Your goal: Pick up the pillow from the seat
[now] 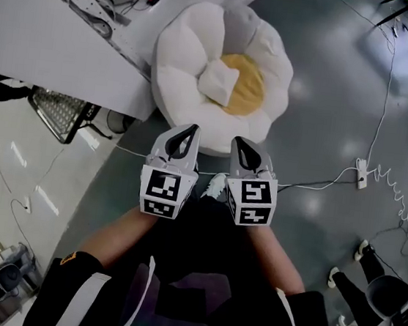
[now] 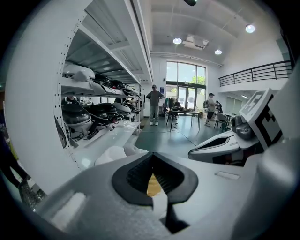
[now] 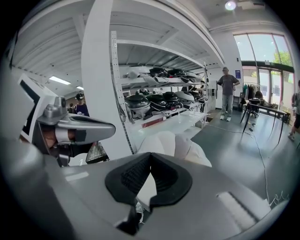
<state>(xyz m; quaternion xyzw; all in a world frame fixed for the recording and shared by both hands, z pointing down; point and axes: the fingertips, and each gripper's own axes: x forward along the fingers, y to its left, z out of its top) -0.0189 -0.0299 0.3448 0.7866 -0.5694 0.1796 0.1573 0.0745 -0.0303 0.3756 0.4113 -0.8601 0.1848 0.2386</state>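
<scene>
The small white square pillow (image 1: 218,81), of soft cloth with a slightly creased surface, lies tilted in the middle of the seat. It is partly on the round yellow centre pad (image 1: 248,92) and partly on the white petals at the pad's left. The seat is a big white plush cushion in the shape of a flower (image 1: 184,53), with thick rounded petals. It stands on the glossy grey floor (image 1: 322,99) beside a white table (image 1: 50,36). The left gripper (image 1: 190,129) and the right gripper (image 1: 240,142), both of grey plastic with black ribbed pads, are side by side near the seat's edge, apart from the pillow. Each one has its jaws closed together with nothing between them.
</scene>
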